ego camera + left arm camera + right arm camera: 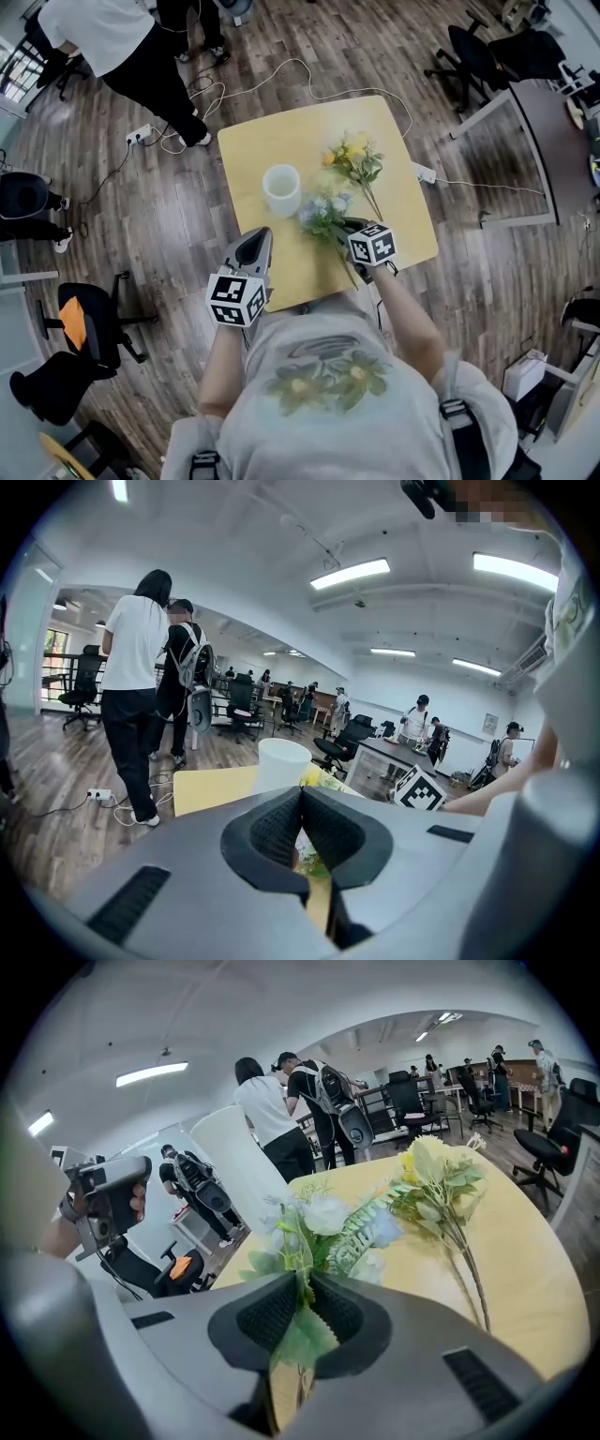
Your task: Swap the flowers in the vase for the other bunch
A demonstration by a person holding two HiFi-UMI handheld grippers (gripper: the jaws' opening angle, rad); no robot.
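The right gripper (305, 1288) is pinching the white-and-blue flower bunch (328, 1222) low on its stems. Its jaws are pressing together on stalk and a green leaf, and the blooms are fanning out just ahead of them. In the head view this bunch is hanging low over the yellow worktop (253, 150), just beside the white vase (282, 190), which is standing upright with nothing showing in its mouth. The yellow flower bunch (354, 161) is lying flat on the worktop beyond, with its long stems pointing back toward the person. The left gripper (302, 794) is hovering at the near edge of the worktop with its jaws pressed together on nothing.

Both bunches are looking artificial and very light, with thin, springy stems and soft leaves and petals that are likely to crush or slip. A pinch on leaves alone is probably giving a poor hold, because the leaf can slide or tear while the stems swing. The better place is the bare bundle of stems below the foliage, gripped across all the stalks so that none is splaying out. The vase is looking light and easy to tip, so the idle left gripper could be steadying its wall while the stems are going in.
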